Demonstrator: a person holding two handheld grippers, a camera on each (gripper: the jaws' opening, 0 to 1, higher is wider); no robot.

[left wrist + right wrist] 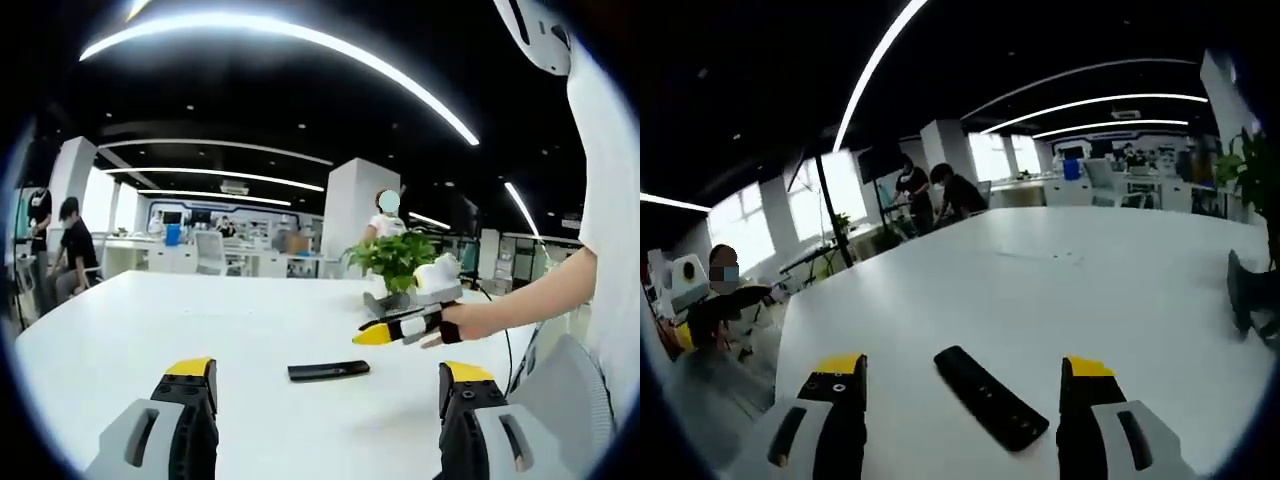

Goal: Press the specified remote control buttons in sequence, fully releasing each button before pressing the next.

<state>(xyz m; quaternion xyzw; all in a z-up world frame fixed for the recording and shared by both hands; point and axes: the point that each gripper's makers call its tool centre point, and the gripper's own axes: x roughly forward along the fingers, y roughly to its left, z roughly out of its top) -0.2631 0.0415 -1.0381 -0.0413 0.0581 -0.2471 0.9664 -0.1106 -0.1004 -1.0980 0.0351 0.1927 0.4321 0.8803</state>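
Black remote (990,397) lies flat on the white counter (1060,290), between and just ahead of the right gripper (965,385), jaws spread, nothing held. Left gripper (325,385) hovers further back, jaws also spread and empty; the remote (328,371) sits ahead of it, with the right gripper (400,328) coming in from the right, above the counter (200,320). The remote looks light, rigid and slim, likely to skid on the smooth top when pushed, so a press probably wants to go straight down on a button, one jaw tip only. A potted plant (395,262) stands well behind the remote; nothing blocks the approach. People work at far desks.
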